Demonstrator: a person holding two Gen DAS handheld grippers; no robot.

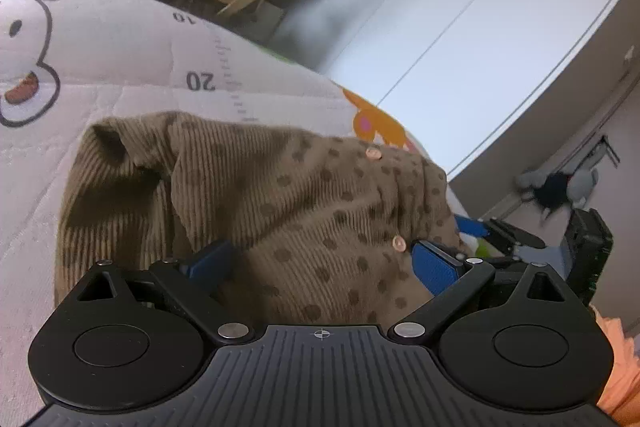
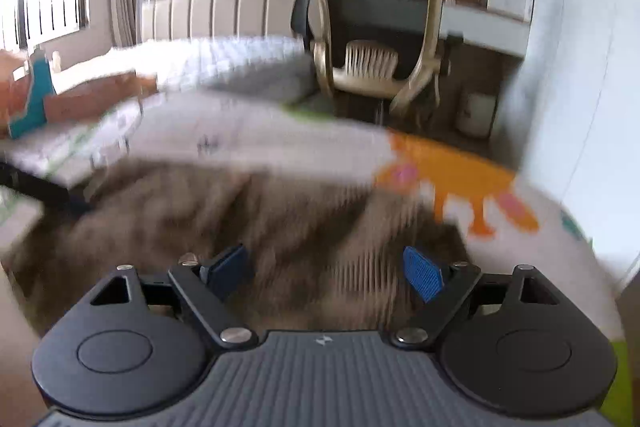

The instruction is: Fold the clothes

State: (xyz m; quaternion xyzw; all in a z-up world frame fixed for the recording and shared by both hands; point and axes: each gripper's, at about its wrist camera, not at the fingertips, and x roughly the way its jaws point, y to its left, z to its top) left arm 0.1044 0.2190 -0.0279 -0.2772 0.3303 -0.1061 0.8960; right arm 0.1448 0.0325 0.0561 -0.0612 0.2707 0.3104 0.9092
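A brown ribbed cardigan with dark dots and pink buttons lies bunched on a white cartoon-print mat. My left gripper is open, its blue pads on either side of the cardigan's near edge, the fabric lying between them. In the right wrist view, which is blurred by motion, the same cardigan lies under my right gripper, which is open with blue pads spread over the fabric. The right gripper also shows in the left wrist view at the cardigan's right end.
An office chair and desk stand beyond the mat. A white quilted pillow lies at the back. A white wardrobe is on the right. Orange cloth sits at the near right. A grey toy lies on the floor.
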